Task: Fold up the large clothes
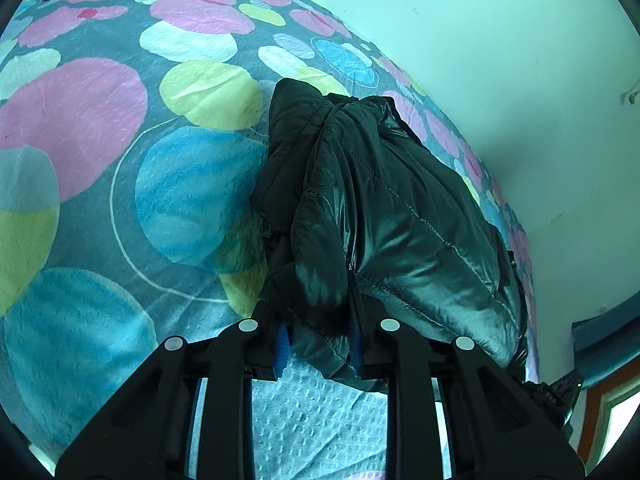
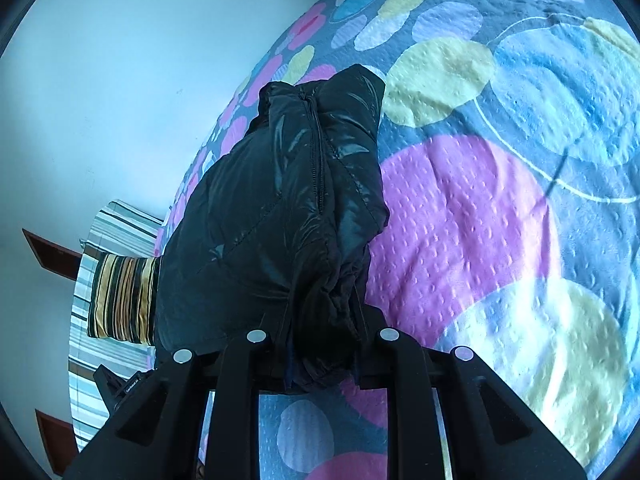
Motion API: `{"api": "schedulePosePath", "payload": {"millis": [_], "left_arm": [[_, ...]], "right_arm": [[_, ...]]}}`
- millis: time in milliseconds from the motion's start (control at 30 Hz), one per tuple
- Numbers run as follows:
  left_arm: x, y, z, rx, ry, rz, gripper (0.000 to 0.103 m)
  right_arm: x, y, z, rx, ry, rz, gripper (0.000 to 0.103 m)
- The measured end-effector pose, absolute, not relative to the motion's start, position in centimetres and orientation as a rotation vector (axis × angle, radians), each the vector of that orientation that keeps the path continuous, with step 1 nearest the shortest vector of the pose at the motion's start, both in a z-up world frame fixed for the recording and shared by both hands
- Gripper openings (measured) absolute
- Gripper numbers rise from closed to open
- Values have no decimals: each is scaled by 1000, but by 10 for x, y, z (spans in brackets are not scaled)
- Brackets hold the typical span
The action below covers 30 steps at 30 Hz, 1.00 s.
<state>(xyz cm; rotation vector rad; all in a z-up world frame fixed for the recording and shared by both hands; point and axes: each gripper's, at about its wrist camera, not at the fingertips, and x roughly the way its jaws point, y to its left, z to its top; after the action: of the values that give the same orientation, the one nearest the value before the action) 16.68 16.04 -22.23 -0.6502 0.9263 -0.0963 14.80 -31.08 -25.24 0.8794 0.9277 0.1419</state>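
A shiny black quilted puffer jacket (image 1: 384,208) hangs bunched over a bed. My left gripper (image 1: 320,320) is shut on a thick fold of it, with fabric pinched between the blue pads (image 1: 282,344). In the right wrist view the same jacket (image 2: 280,216) shows its zipper running down the middle. My right gripper (image 2: 322,344) is shut on another bunched edge of it. The jacket is lifted between the two grippers, and its lower end rests toward the bedspread.
The bed is covered by a grey bedspread with big pink, blue and yellow circles (image 1: 120,160) (image 2: 500,200). A striped yellow and black cushion (image 2: 124,300) lies on a striped pillow by the pale wall (image 1: 500,60). The other gripper (image 1: 556,392) shows behind the jacket.
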Motion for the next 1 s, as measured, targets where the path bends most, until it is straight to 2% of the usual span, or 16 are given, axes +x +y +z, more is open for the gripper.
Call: {"api": "schedulePosePath", "payload": {"millis": [167,300,467,667,800,1000], "left_arm": [[164,160,-221,-618,922,-85,31],[162,163,-221,-617,926,-70,44],[154,172,-215,-608,923,-44,55],[142,189,-199,-553,888,0,73],[143,201,-196,-559,879,16,78],[164,204,-198,-527,900,0,82]], "right_arm": [[143,-311,-247,854,923,134,29],[134,-313,-243,835,920,114,36],[123,-323,-228,769,912,26,45],[111,-332,-184,620,812,-178,46],[126,-296,-154,505,761,-84,46],[181,-215,-156,447,840,169,42]]}}
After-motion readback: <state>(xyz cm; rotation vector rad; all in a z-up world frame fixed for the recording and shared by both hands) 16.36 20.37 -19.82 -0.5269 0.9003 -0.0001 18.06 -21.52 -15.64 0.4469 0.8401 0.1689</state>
